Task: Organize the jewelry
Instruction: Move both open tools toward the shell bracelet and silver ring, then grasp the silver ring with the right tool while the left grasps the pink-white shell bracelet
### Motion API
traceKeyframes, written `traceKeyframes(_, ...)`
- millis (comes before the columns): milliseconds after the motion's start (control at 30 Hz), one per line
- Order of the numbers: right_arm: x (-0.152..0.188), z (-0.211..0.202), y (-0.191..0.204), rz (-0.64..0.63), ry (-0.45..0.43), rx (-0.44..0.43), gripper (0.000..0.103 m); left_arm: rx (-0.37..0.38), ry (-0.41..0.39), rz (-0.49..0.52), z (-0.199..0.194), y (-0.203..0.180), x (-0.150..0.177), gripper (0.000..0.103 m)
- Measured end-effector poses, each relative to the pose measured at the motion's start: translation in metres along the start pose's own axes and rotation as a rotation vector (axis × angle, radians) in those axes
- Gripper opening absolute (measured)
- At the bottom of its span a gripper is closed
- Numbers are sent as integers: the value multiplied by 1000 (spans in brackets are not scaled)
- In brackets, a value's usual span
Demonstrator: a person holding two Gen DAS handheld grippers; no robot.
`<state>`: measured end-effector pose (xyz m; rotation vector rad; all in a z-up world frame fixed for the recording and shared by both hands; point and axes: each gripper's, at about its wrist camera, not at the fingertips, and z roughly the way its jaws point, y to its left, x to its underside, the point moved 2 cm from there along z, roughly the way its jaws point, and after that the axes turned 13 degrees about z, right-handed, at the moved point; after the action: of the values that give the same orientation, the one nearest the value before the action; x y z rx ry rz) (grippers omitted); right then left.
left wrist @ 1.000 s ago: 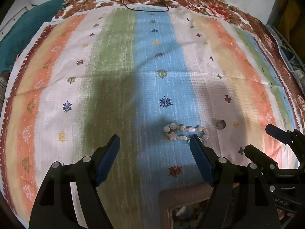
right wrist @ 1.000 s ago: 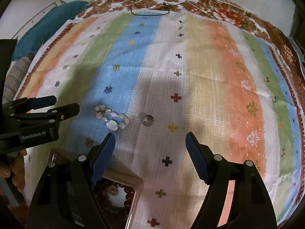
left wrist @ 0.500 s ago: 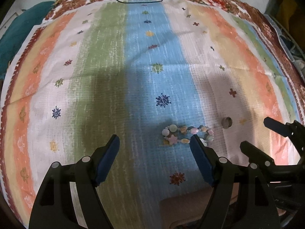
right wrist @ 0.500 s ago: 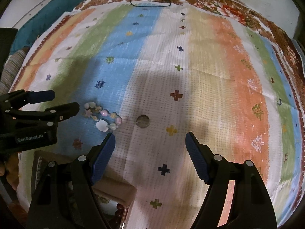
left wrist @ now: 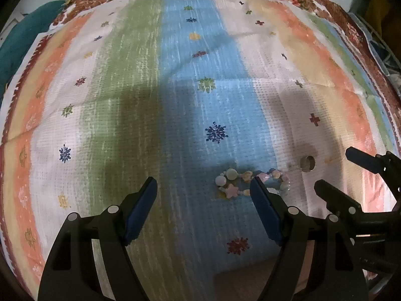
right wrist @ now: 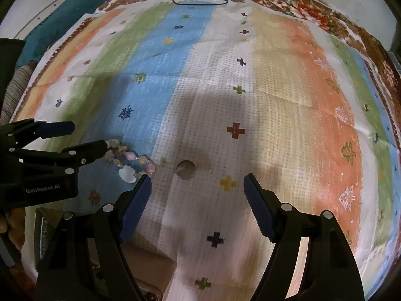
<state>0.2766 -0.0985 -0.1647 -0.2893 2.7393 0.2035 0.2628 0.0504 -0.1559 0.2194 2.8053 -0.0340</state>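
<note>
1. Bead bracelet (left wrist: 250, 181) lies flat on the striped cloth (left wrist: 175, 100), on its blue band; ring (right wrist: 185, 170) just beside the bracelet.
2. Left hand-held gripper (left wrist: 203, 210): spread, empty, angled down near the bracelet, likely lining up a pick.
3. Right hand-held gripper (right wrist: 196, 207): spread, empty, near the ring.

Both fisheye views warm, fairly dim indoor light. Broad soft shadows fall across the striped cloth (left wrist: 175, 100) mid-frame. Strong barrel distortion, dark vignette at corners. Slight blur toward the edges; no glare.
</note>
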Motion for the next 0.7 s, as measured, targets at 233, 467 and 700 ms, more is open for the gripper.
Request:
traceKeyframes(233,-3,7,-1,7,12,-6,76,-8,26,29,11,0,-3,76)
traceKeyframes(467,-5,19,1,-1,33,-6,76,-22,47,44,22,-1,-6,76)
traceKeyframes(700,-7,27,1,-11,47,-2,74,-36,50,41,31,0,-7,74)
